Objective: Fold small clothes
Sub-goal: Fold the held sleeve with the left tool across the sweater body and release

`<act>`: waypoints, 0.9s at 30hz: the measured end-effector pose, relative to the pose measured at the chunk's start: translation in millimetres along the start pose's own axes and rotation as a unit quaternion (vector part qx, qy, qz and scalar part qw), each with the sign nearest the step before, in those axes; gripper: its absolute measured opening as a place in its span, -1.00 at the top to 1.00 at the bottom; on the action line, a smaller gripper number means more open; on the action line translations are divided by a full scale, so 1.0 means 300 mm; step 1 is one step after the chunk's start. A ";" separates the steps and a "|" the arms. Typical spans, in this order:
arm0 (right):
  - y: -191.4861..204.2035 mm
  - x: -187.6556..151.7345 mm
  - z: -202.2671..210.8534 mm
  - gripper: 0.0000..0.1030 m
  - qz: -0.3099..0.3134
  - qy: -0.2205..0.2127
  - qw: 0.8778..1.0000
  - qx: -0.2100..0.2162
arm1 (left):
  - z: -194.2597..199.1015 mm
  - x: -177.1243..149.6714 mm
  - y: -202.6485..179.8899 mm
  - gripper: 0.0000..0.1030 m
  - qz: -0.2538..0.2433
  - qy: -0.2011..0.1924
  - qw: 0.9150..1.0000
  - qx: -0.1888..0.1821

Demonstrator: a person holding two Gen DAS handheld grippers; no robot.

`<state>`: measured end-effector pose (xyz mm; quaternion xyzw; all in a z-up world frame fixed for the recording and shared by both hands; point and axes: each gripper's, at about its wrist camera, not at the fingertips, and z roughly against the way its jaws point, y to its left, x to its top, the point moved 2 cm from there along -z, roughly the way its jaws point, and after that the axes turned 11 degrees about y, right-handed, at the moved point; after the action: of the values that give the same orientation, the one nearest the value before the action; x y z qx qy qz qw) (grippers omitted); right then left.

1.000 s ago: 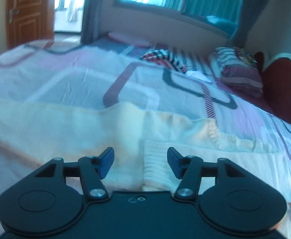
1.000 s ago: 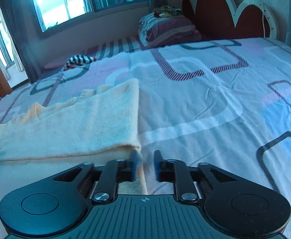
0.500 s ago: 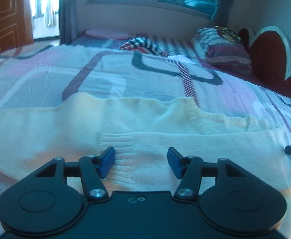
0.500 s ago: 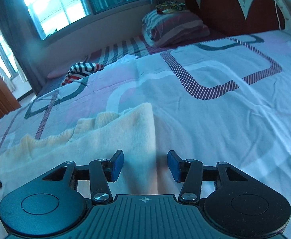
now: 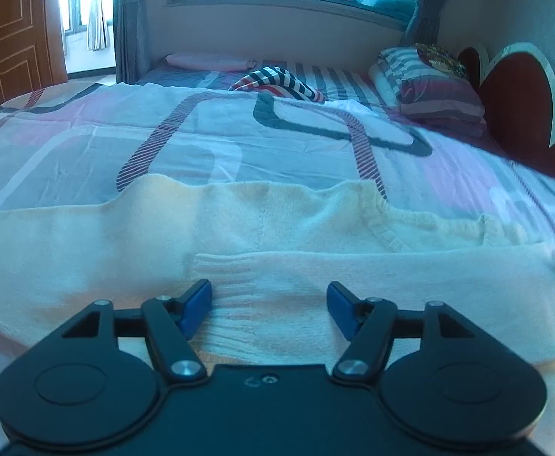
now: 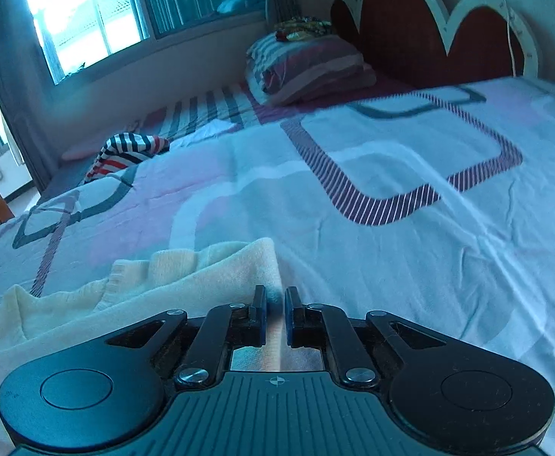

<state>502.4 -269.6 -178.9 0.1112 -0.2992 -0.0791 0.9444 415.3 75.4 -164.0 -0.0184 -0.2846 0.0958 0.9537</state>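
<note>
I am holding two black grippers low over a bed covered with a white, pink and grey patterned bedsheet (image 6: 410, 235). The thing I am folding, a small cream-yellow knitted sweater (image 5: 262, 228), lies flat across the sheet right in front of both cameras, with one sleeve already laid across its body.

My left gripper (image 5: 269, 311) hovers above the ribbed cuff (image 5: 232, 277) of that folded-over sleeve. Its blue-padded jaws stand wide apart, one on either side of the cuff, holding nothing.

My right gripper (image 6: 275, 313) sits at the sweater's right edge (image 6: 266, 266), where the fabric ends in a soft fold against the bare sheet. Its jaws are drawn nearly together, with only a narrow slit between them. A strip of pale cloth shows in that slit, so I judge they are pinching the edge, though the contact itself is partly hidden.

The knit looks light, soft and floppy. I judge it will sag, stretch and drag on the sheet rather than keep any shape, and it will not break or slip much. The best places to take hold seem to be the thicker ribbed parts, the cuff, hem and doubled edges, gripping all layers at once and lifting both sides evenly.

Further off lie a striped red, white and navy cloth (image 6: 125, 152), stacked striped pillows (image 6: 308, 68) and a dark red scalloped headboard (image 6: 410, 34).
</note>
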 end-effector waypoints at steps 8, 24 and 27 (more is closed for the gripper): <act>0.212 -0.132 0.096 0.79 0.091 0.005 0.995 0.044 | 0.100 -0.026 0.092 -0.58 0.033 0.003 0.999 0.015; 0.592 -0.301 0.110 0.26 0.171 0.028 0.978 0.118 | 0.238 -0.148 0.655 -0.60 0.222 0.021 0.972 0.072; 0.665 -0.317 0.095 0.26 0.181 0.031 0.975 0.128 | 0.231 -0.165 0.756 -0.42 0.262 0.020 0.963 0.064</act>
<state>425.3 -61.7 -156.9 0.1781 -0.2929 0.1353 0.9296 297.8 286.9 -152.8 -0.0331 -0.2441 0.3598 0.8999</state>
